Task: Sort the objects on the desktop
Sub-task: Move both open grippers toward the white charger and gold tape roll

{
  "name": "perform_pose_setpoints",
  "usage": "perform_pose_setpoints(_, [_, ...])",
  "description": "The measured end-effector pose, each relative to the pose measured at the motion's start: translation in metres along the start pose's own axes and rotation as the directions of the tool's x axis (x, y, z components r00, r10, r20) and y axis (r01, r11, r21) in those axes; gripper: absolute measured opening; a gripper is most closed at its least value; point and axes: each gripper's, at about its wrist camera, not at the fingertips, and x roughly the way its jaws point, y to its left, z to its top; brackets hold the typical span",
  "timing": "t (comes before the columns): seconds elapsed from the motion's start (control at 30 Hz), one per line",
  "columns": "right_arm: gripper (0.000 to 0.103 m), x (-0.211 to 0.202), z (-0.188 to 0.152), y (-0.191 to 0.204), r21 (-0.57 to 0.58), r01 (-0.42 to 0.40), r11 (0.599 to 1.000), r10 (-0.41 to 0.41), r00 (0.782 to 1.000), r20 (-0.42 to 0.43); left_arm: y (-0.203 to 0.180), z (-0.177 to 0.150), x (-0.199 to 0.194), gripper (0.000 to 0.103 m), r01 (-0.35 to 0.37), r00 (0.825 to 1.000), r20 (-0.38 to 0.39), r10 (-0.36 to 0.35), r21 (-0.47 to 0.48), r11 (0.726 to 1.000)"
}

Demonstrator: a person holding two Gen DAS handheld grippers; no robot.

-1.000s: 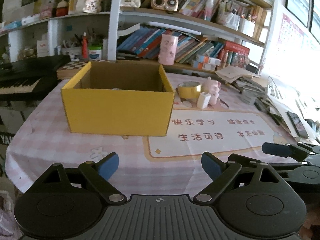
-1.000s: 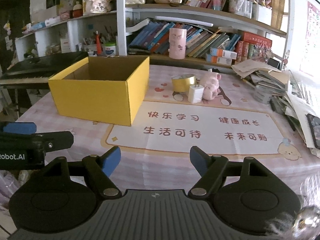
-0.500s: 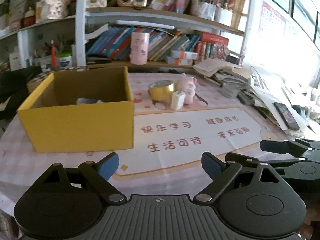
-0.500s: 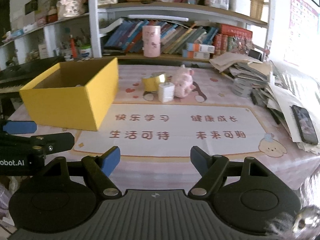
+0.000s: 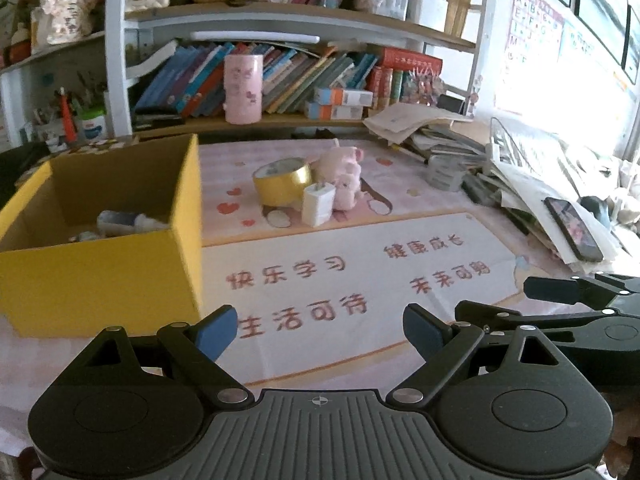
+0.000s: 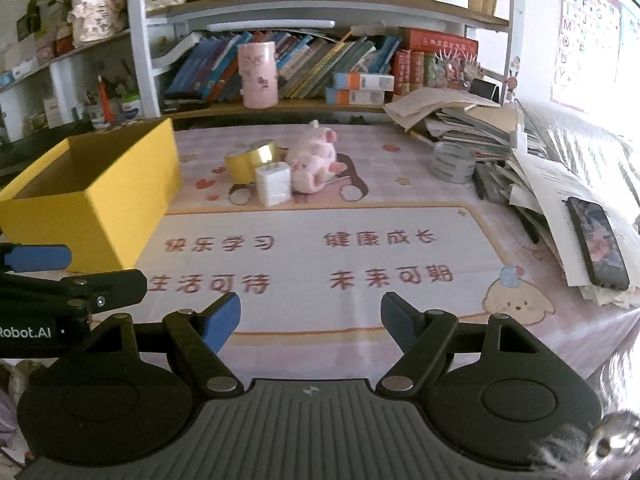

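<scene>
The yellow box (image 5: 100, 264) stands open-topped on the pink tablecloth (image 6: 360, 184), and most of its floor is hidden by its near wall; a few pale things (image 5: 120, 222) lie inside against that wall, too blurred to name. From the right wrist view nothing of the contents shows at all. To the right of the box, well apart from it, a roll of gold tape (image 5: 282, 186), a pink plush pig (image 5: 344, 178) and a white charger block (image 5: 318, 204) sit bunched together, the block in front and touching the other two. Farther right of the box a phone (image 6: 598, 248) lies on a heap of papers, partly cut off by glare. The left gripper (image 5: 320, 328) hangs before the box with jaws spread wide, holding and touching nothing. The right gripper (image 6: 310, 314), right of the box, is likewise spread and empty.
</scene>
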Motion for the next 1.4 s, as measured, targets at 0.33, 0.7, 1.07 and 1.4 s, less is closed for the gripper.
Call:
perform_pose_setpoints(0.33, [0.076,0.036,0.028,-0.048,0.002,-0.051,0.999,0.051,0.998,-0.039,-0.030,0.022,0.039,0.092,-0.036,0.999,-0.029,0.035,-0.028,0.999])
perform_pose_setpoints(0.7, [0.076,0.073,0.055,-0.093,-0.010,-0.145,0.989,0.145,0.988,-0.055,-0.054,0.047,0.073,0.092,-0.144,0.989,-0.047,0.140,-0.099,0.985])
perform_pose_setpoints(1.07, [0.077,0.108,0.071,-0.123,0.034,-0.223,0.974,0.225,0.972,-0.071,-0.062,0.064,0.097,0.092,-0.264,0.964,-0.058,0.258,-0.131,0.956])
perform_pose_setpoints(1.4, [0.077,0.139,0.088,-0.135,0.056,-0.262,0.963,0.265,0.962,-0.067,-0.060,0.072,0.123,0.092,-0.311,0.949,-0.101,0.299,-0.129,0.942])
